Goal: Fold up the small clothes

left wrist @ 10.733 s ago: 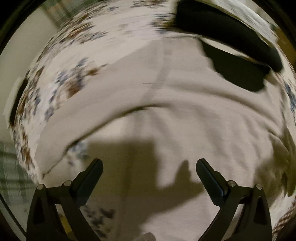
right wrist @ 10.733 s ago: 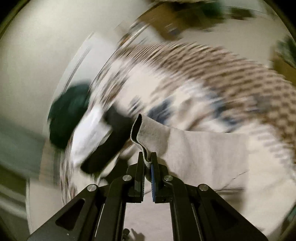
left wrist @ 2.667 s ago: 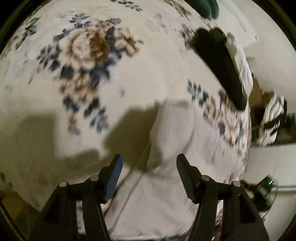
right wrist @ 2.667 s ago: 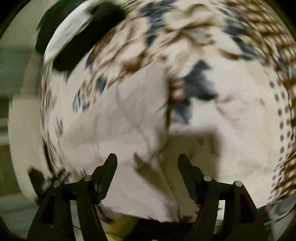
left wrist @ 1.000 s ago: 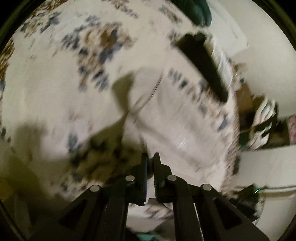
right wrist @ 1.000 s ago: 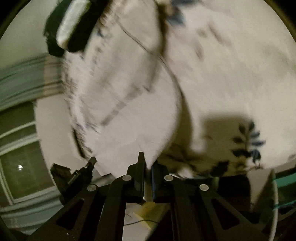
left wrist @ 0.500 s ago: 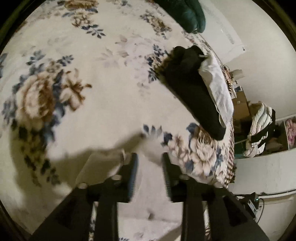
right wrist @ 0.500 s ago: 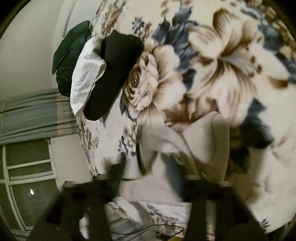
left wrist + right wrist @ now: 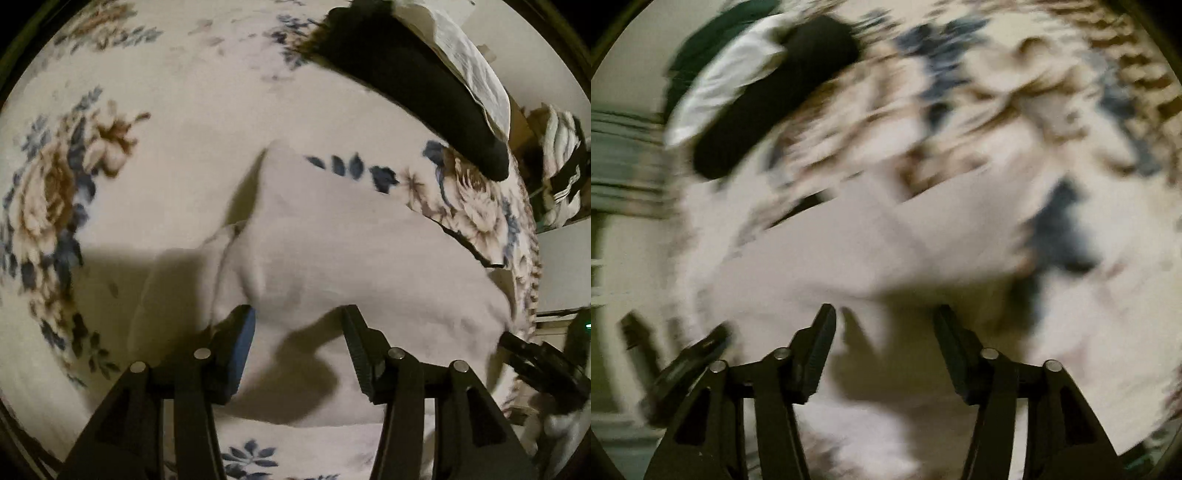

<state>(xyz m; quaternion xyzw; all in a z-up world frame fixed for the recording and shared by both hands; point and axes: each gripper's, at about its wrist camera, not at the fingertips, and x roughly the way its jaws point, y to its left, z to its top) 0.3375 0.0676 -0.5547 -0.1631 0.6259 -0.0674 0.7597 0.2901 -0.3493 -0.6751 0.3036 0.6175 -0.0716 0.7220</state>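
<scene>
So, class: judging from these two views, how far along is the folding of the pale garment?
Done: the pale garment lies doubled over on the floral blanket. In hand: nothing; left tongs and right tongs are open above it. Left: probably a final fold, then adding it to the dark folded pile.

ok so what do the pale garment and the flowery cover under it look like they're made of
Pale garment: looks like soft matte knit, probably cotton jersey; it lies in rounded, limp folds with no shine. Floral blanket: seems a plush fleece, likely synthetic; the printed flowers have fuzzy, soft edges and a slight nap, though blur leaves that open.
</scene>
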